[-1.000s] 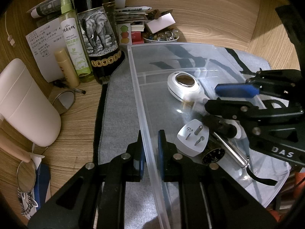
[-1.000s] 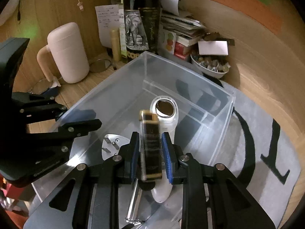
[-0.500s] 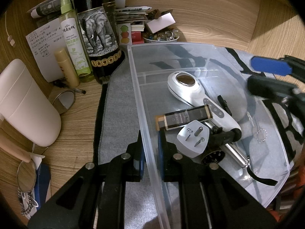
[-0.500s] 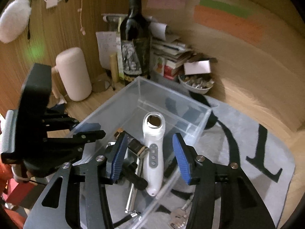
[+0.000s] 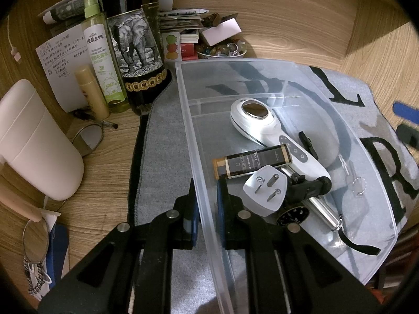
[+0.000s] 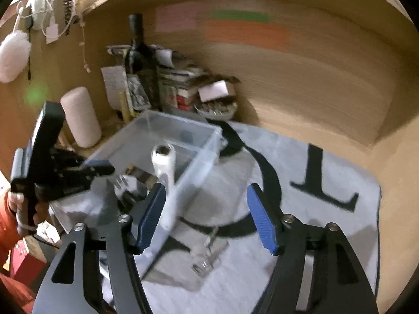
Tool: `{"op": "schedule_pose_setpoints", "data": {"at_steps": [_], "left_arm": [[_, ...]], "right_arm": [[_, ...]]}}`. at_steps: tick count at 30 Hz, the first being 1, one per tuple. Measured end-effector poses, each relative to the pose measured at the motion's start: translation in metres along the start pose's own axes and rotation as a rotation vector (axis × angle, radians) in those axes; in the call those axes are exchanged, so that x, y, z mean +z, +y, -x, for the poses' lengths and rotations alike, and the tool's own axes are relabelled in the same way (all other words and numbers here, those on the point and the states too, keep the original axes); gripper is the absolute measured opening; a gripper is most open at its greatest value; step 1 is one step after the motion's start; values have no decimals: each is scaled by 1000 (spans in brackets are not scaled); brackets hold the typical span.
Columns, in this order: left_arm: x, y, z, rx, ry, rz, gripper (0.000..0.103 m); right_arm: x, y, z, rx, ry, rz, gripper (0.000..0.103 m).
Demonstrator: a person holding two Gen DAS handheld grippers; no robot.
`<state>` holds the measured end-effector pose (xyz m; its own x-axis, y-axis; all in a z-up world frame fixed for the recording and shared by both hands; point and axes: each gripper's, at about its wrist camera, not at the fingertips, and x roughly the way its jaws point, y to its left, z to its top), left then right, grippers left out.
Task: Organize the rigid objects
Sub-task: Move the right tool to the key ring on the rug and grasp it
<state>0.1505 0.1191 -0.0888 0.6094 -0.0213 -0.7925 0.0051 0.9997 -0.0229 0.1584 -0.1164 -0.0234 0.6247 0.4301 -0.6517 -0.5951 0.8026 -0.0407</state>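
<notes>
Bin [image 5: 262, 68], clear plastic, standing on a grey mat [image 5: 162, 157] on the tabletop, with the collected rigid objects inside: a white handheld device [image 5: 264, 128], a dark gold-capped tube [image 5: 251, 163] resting across its handle, a white plug [image 5: 265, 189] with prongs up, and a metal rod [image 5: 322, 209] beneath. The left gripper [image 5: 205, 204] is clamped on the bin's near wall, one jaw outside and one inside, steadying it. The right gripper [image 6: 207, 214] hangs over the mat beside the bin; its jaws have just been opening, stand wide, and have nothing between them. Judged step: the tube is deposited and the right hand is free to seek the next item. A key on a ring [image 6: 207, 251] lies on the mat just outside the bin, below the open jaws, and looks the likely candidate; being flat and thin, it would call for a low approach with the jaws narrowed across its shaft. The tube's long axis runs across the bin, cap toward the clamped wall; the device's long axis runs diagonally, head toward the far wall.
</notes>
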Motion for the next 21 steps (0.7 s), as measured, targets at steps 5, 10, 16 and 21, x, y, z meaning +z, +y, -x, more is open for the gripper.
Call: {"op": "schedule_pose_setpoints", "data": {"at_steps": [5,10,16,21], "left_arm": [[0,0,0,0,0,-1,11],[0,0,0,1,1,-3,11],[0,0,0,-2,3,-1,11],[0,-1,0,-4,3,1,11]], "right_arm": [[-23,-7,-14,0,73,-24,61],[-51,-6,-41,14,178,-33,61],[-74,-2,-61,1,235,-6,57],[-73,-5,-57,9,227,-17,26]]}}
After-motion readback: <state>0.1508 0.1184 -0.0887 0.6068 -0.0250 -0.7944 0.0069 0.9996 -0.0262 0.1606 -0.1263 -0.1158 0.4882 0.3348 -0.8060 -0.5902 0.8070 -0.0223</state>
